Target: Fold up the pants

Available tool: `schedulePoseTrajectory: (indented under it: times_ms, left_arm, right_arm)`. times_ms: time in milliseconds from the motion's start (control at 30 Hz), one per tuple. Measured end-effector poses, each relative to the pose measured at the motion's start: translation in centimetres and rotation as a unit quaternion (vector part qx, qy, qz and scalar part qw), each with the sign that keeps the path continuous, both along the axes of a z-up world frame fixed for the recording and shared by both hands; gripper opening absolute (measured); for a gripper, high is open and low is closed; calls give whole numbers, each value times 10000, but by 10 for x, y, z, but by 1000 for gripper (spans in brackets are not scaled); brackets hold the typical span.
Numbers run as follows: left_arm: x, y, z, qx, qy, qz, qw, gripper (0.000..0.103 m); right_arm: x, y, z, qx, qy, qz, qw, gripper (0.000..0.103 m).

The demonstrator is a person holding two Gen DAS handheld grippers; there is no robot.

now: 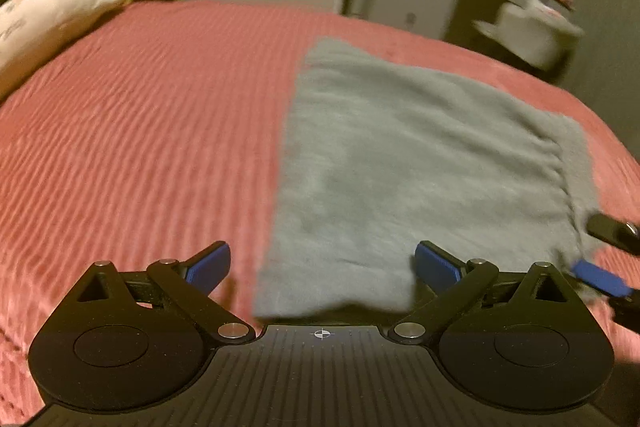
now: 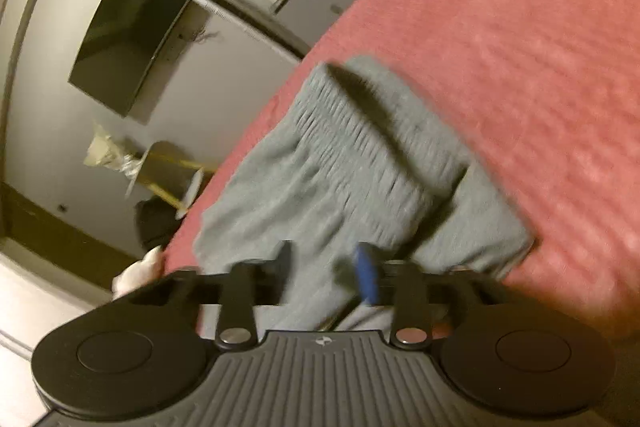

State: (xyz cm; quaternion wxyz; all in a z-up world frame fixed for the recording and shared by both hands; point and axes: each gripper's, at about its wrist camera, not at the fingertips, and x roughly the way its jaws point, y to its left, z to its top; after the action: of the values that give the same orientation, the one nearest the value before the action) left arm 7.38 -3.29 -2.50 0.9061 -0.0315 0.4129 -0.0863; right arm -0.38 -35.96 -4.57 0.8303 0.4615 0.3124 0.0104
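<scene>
In the left wrist view, the pink plush toy [image 1: 44, 23] lies at the upper left of the frame, on the far edge of the bed, and the red ribbed bedspread [image 1: 140, 131] fills the left half. At the bottom, the left gripper [image 1: 322, 265] has its blue-padded jaws spread wide, and nothing is pressed between them; the near edge of the grey pants [image 1: 400, 167] lies just in front of the gap. The pants are in the centre and right of this frame, flat on the bedspread as a compact rectangle with straight edges, so it seems they are already folded at least once. At the right edge, the gathered waistband [image 1: 568, 163] is visible, and the right gripper [image 1: 604, 259] is at its lower corner. In the right wrist view, the dark television [image 2: 128, 35] hangs at the upper left, and the pants [image 2: 360, 163] lie in the middle with the waistband ribs on top. The jaws of this gripper stand half apart over the cloth and do not appear to pinch it, although blur makes this less sure. Judging from this, the fold is laid down and released; perhaps one more fold or a smoothing remains.
</scene>
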Motion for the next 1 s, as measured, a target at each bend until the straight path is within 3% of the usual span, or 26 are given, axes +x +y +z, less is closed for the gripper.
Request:
schedulePoseTrajectory:
  times_ms: [133, 200, 300, 433, 500, 600, 633, 733, 767, 800, 833, 1000]
  left_arm:
    - [-8, -17, -5, 369, 36, -291, 9989, 102]
    - [-10, -18, -6, 366, 77, -304, 9988, 102]
    - [-7, -14, -7, 265, 147, -189, 9994, 102]
    - [-1, -12, -12, 207, 297, -90, 9993, 102]
    - [-1, -12, -13, 236, 306, -96, 9992, 102]
    - [-2, -13, -13, 231, 327, -80, 9992, 102]
    - [-1, -12, -13, 209, 332, -70, 9992, 102]
    - [0, -10, -13, 125, 364, -19, 9993, 102]
    - [1, -9, -13, 103, 362, 14, 9993, 102]
    - [1, -8, -12, 60, 348, 42, 9994, 102]
    - [0, -6, -9, -10, 324, 74, 9994, 101]
    - [12, 15, 9, -457, 70, 196, 9987, 99]
  right_arm:
    - [1, 13, -6, 103, 267, 295, 9992, 58]
    - [2, 8, -10, 217, 503, 160, 9984, 58]
    - [-4, -11, -15, 573, 425, -206, 9972, 59]
    - [-7, -42, -16, 580, 338, -874, 9939, 80]
    - [-2, -52, -24, 813, 335, -1006, 9910, 80]
    - [14, -58, -35, 1093, 304, -871, 9897, 82]
    - [20, -59, -38, 1164, 271, -771, 9898, 88]
    - [37, -51, -38, 936, 259, -441, 9943, 95]
    - [40, -47, -36, 775, 254, -383, 9959, 93]
    - [41, -44, -33, 620, 238, -380, 9971, 75]
    - [39, -41, -29, 374, 219, -414, 9982, 47]
    - [22, -45, -7, 343, -345, -300, 9984, 41]
